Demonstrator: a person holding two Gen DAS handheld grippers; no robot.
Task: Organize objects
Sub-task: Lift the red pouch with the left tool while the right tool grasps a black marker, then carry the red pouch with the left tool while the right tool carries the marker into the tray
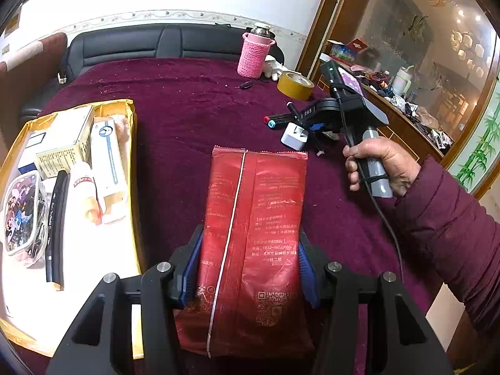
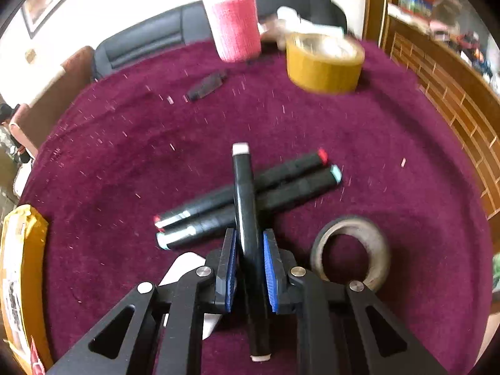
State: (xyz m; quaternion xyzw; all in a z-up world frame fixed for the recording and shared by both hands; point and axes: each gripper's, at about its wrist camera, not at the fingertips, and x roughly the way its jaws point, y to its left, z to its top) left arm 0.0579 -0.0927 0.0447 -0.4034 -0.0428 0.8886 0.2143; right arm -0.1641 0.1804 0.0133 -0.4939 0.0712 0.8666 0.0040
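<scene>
Bag: our left gripper (image 1: 248,265) squeezes the red bag (image 1: 253,237), likely bound for the yellow box (image 1: 132,143).
Pen: our right gripper (image 2: 249,268) pinches a black pen (image 2: 247,215) off two others.

The red foil packet (image 1: 253,250) carries a QR code and small pale print, of which only the number "0512-68223555" reads; everything else is illegible.

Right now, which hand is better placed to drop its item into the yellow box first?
Left. Its gripper holds the red packet right beside the yellow box. The right gripper has only just closed on a black marker, farther away.
</scene>
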